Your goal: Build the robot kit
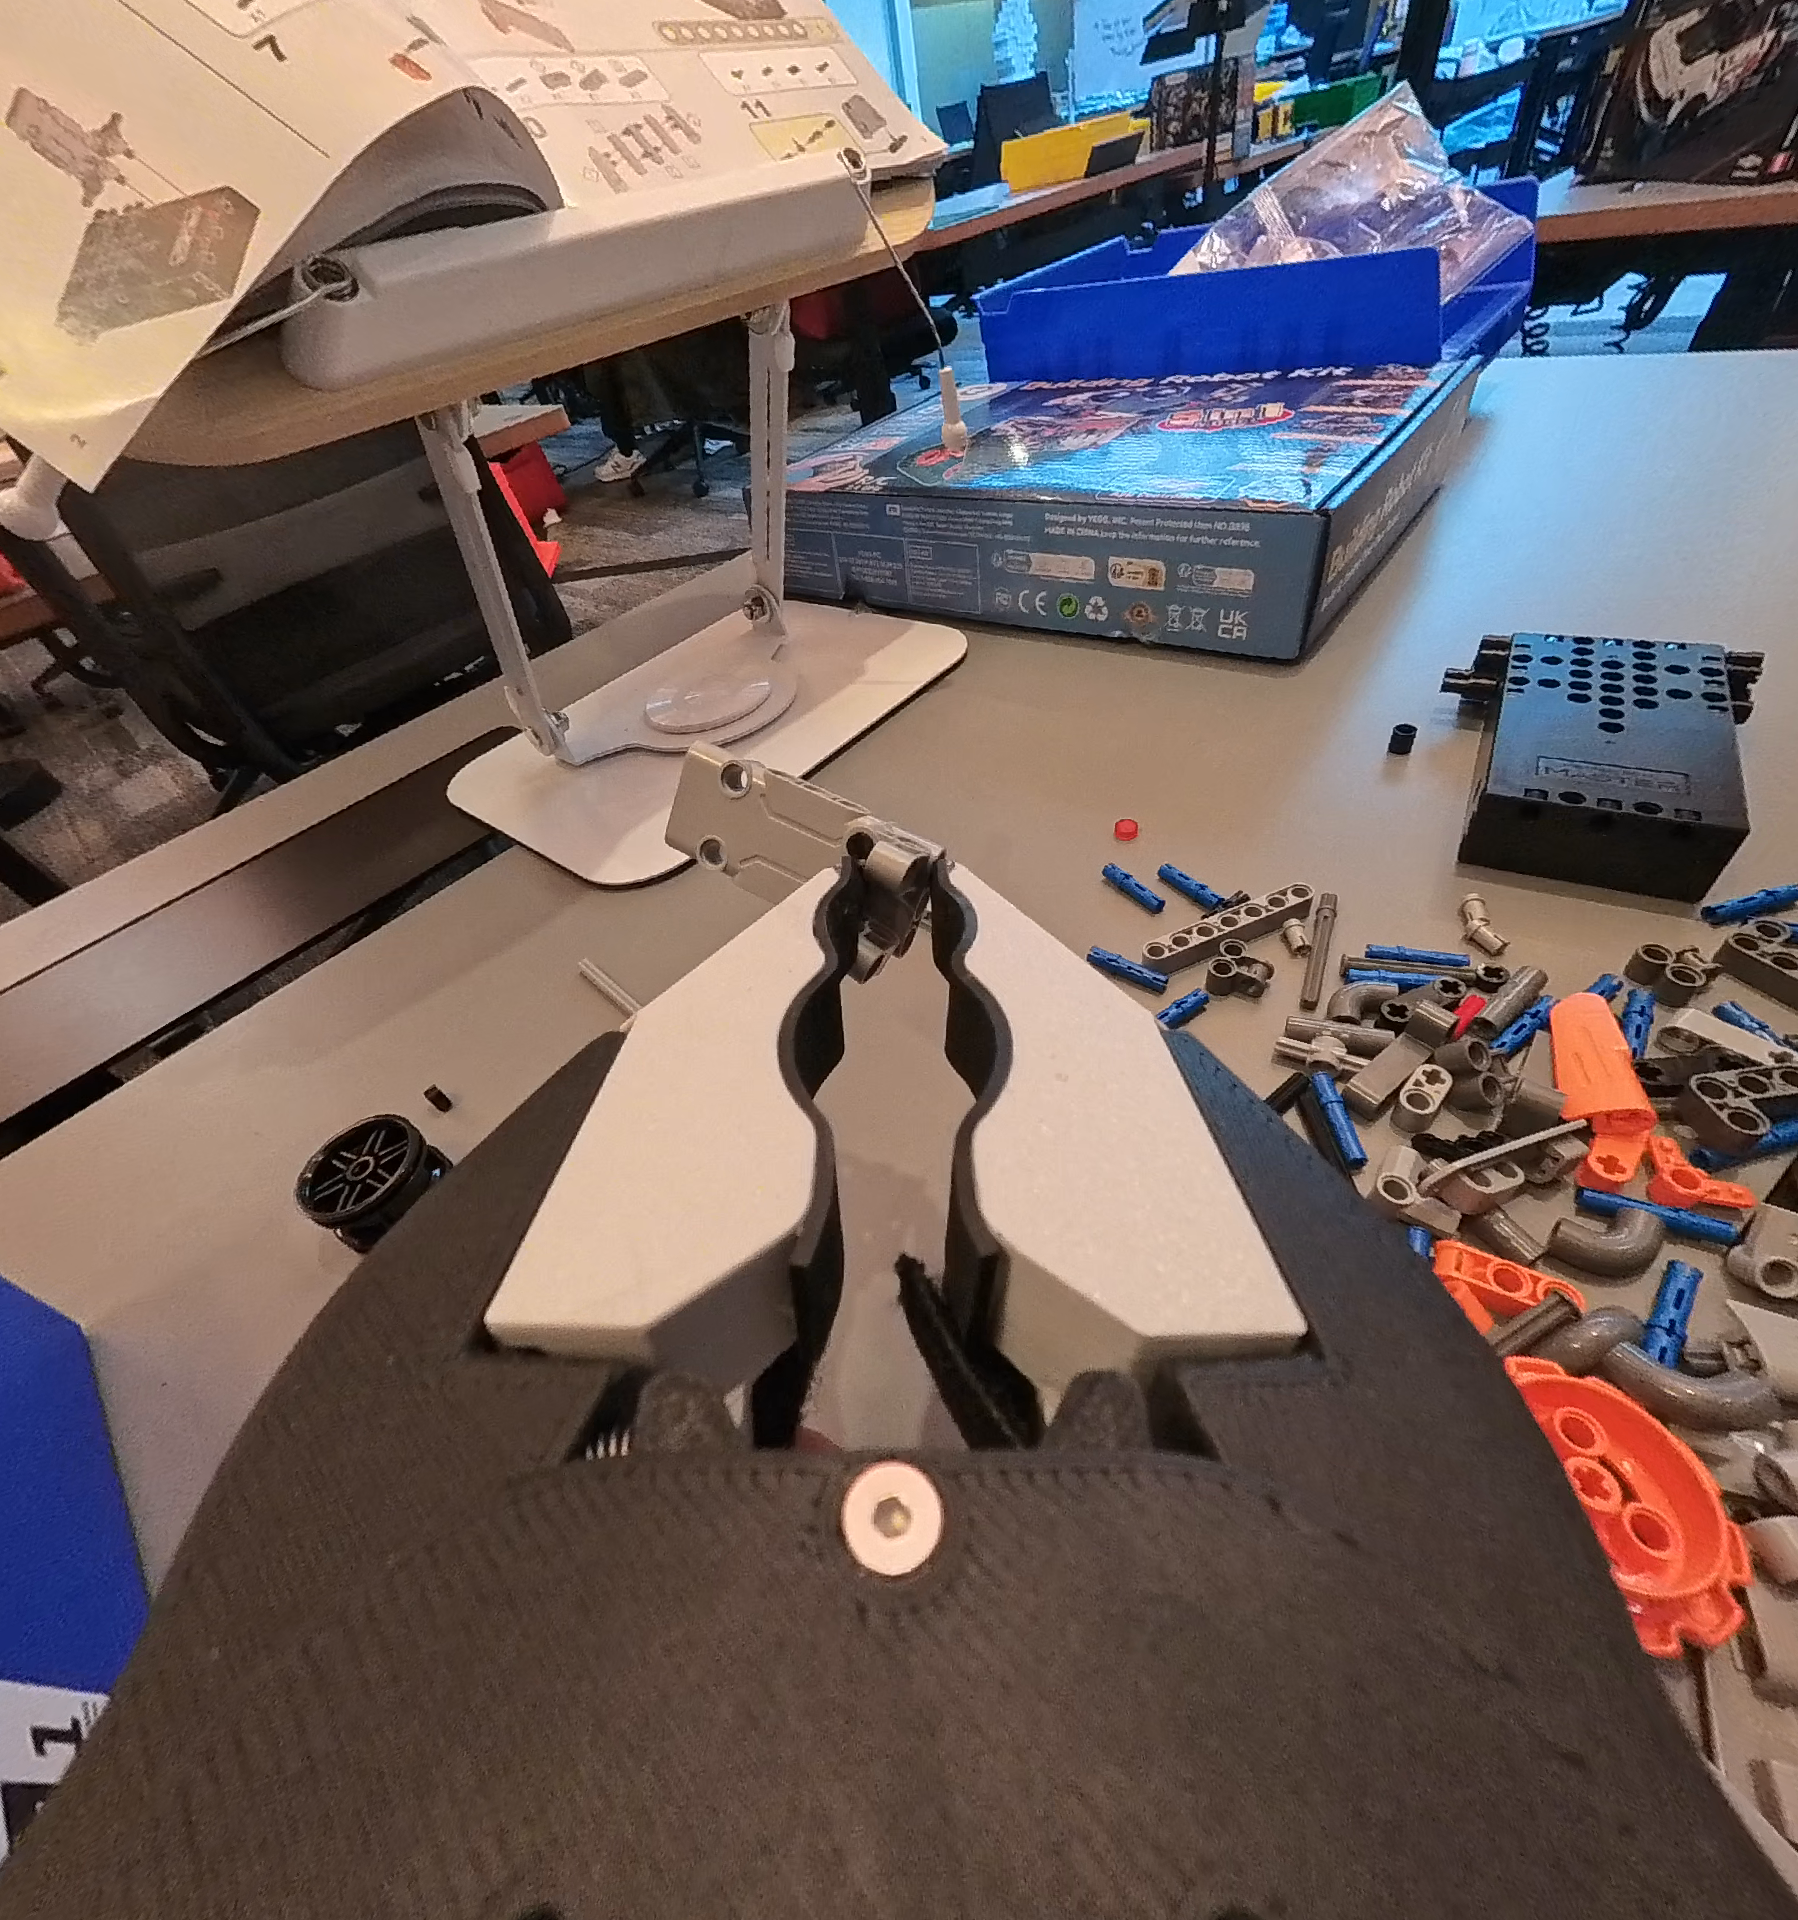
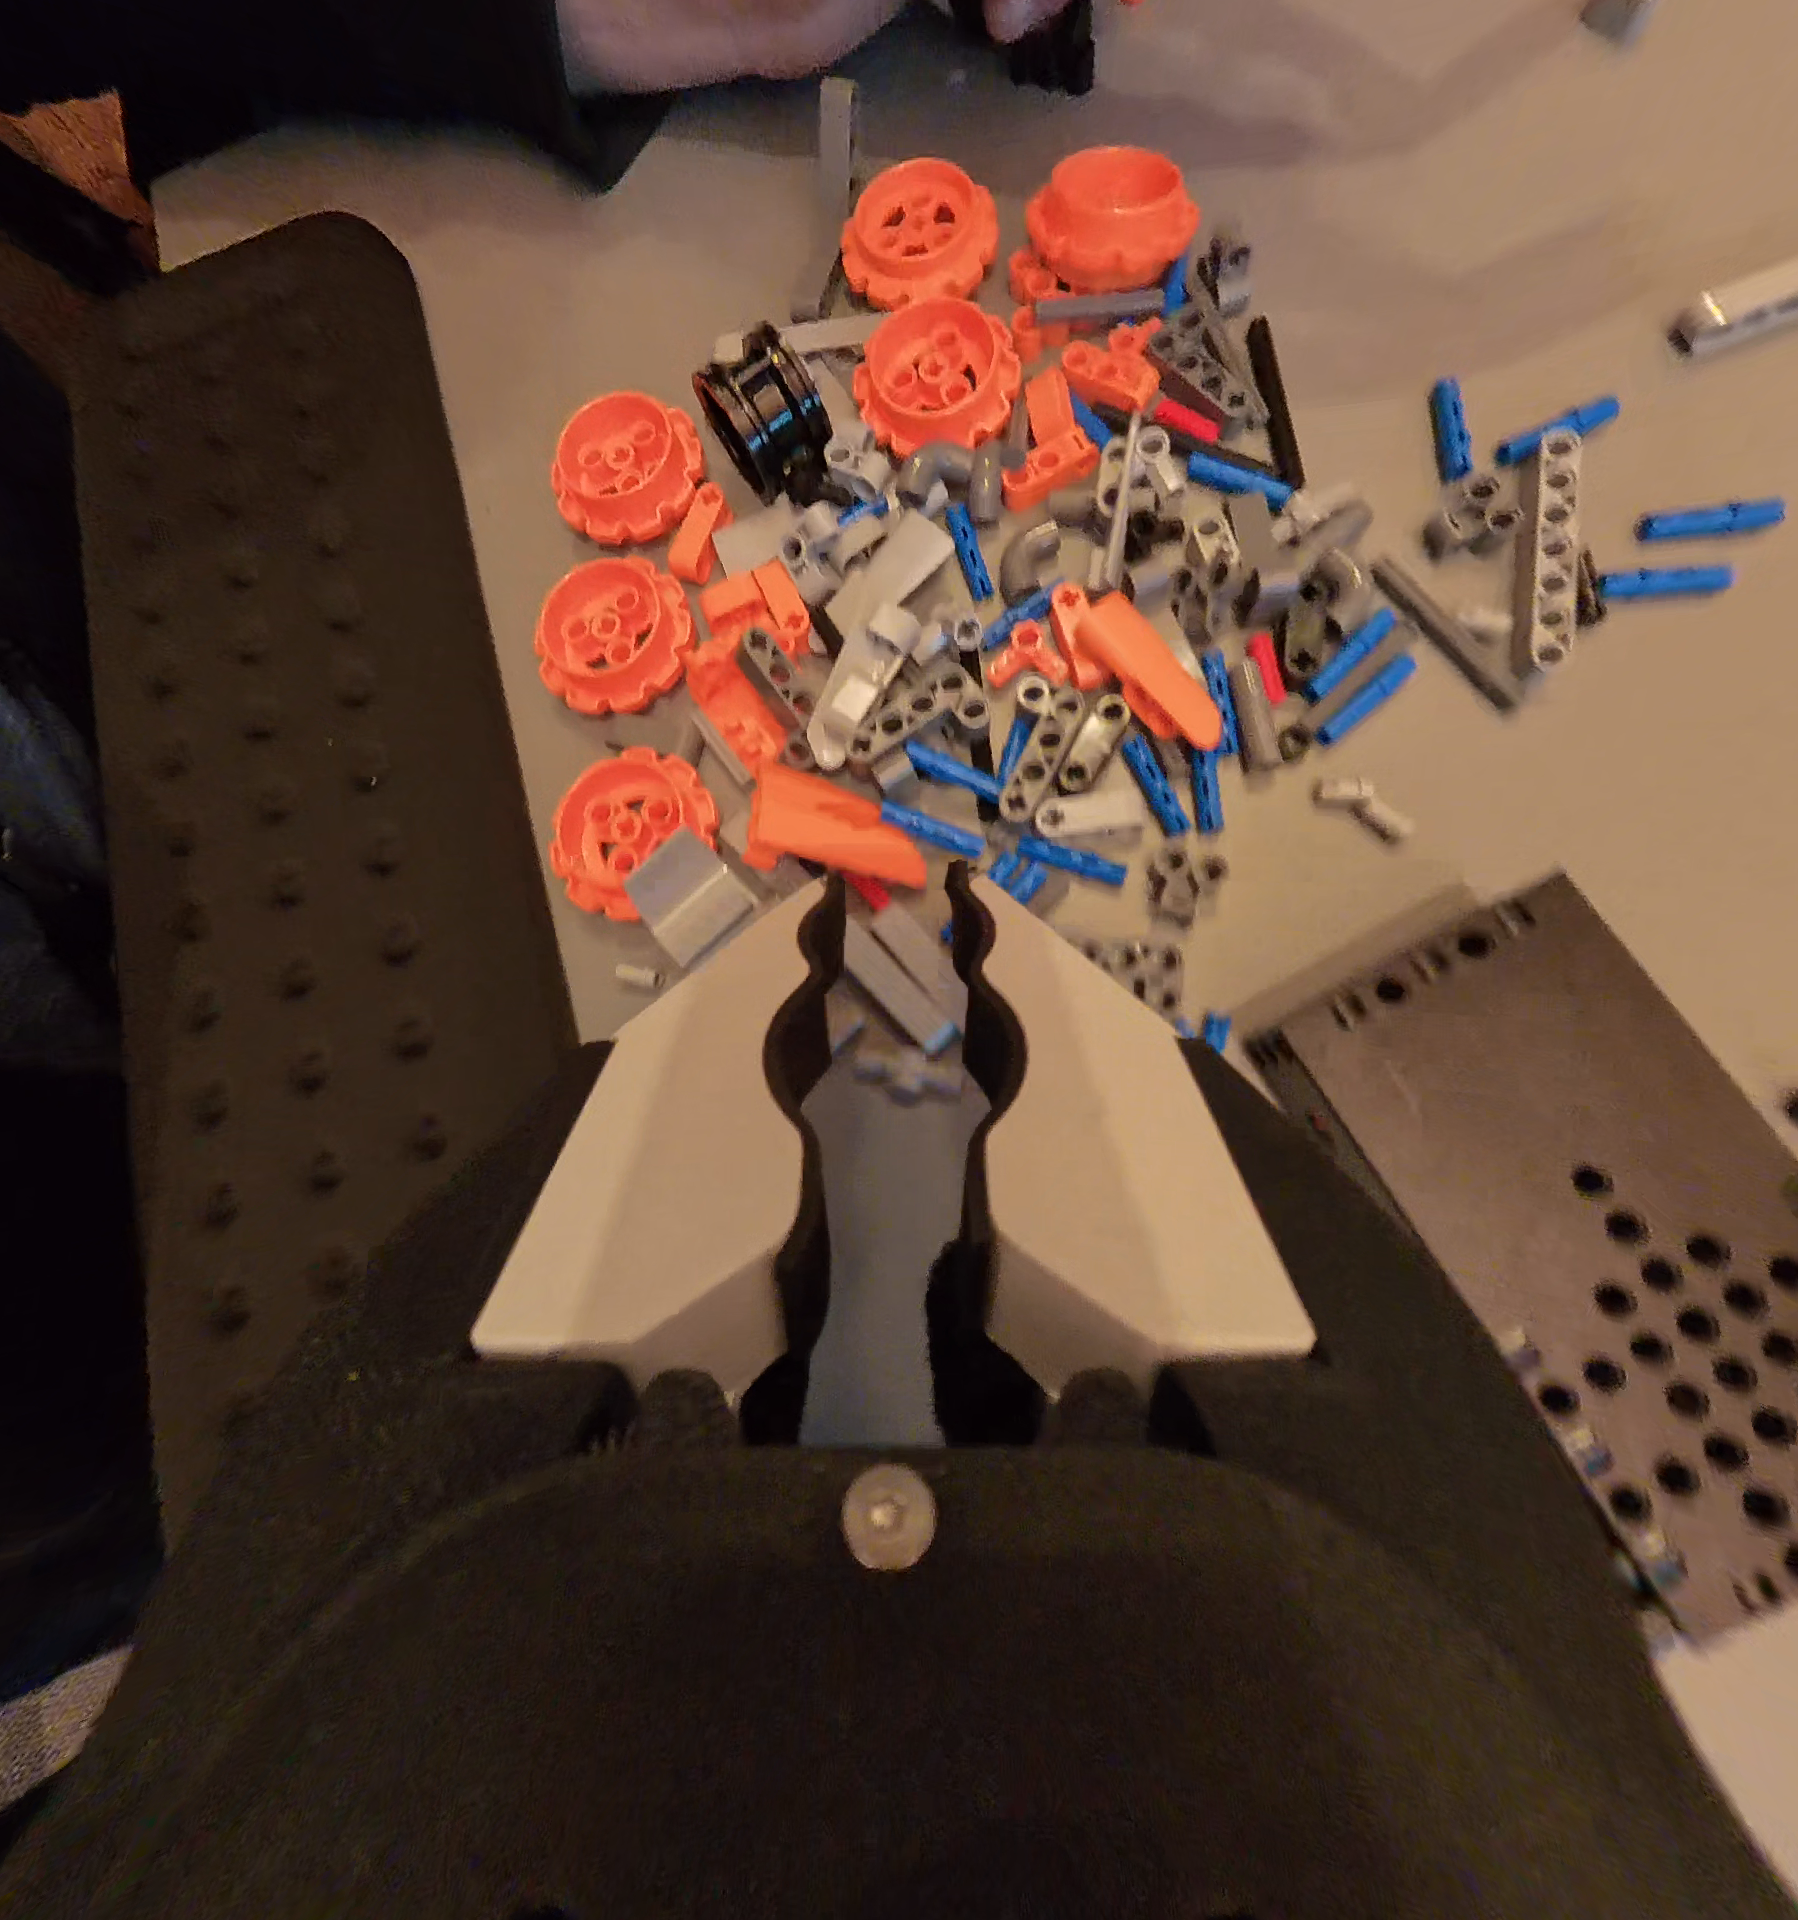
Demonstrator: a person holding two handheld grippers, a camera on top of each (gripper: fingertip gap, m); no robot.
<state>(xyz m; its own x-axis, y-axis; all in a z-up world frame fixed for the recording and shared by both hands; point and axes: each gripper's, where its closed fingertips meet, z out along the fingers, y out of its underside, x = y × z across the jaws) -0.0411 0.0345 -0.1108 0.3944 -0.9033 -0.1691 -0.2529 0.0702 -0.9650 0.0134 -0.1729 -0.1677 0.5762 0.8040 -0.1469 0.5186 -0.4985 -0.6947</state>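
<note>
In the left wrist view my left gripper (image 1: pixel 887 902) is shut on a small dark grey connector (image 1: pixel 890 883) joined to a light grey block with holes (image 1: pixel 760 821), held above the table. In the right wrist view my right gripper (image 2: pixel 895 891) looks down at the near edge of a pile of loose building parts (image 2: pixel 1030 623). Its jaws stand a little apart. Grey beams (image 2: pixel 905 971) show in the gap between the fingers, below them. I see nothing gripped.
A book stand (image 1: pixel 708 707) with an open instruction booklet (image 1: pixel 251 125) stands at the left. A blue kit box (image 1: pixel 1134 488) and blue bin (image 1: pixel 1238 301) are behind. A black perforated box (image 1: pixel 1612 769) (image 2: pixel 1601 1247), orange wheels (image 2: pixel 614 634), a black wheel (image 1: pixel 365 1179) and a black studded strip (image 2: pixel 282 727) lie around. The tips of one gripper are about 20 cm away from the tips of the other. The black wheel (image 1: pixel 365 1179) lies some 15 cm from my left tips, 35 cm from my right tips.
</note>
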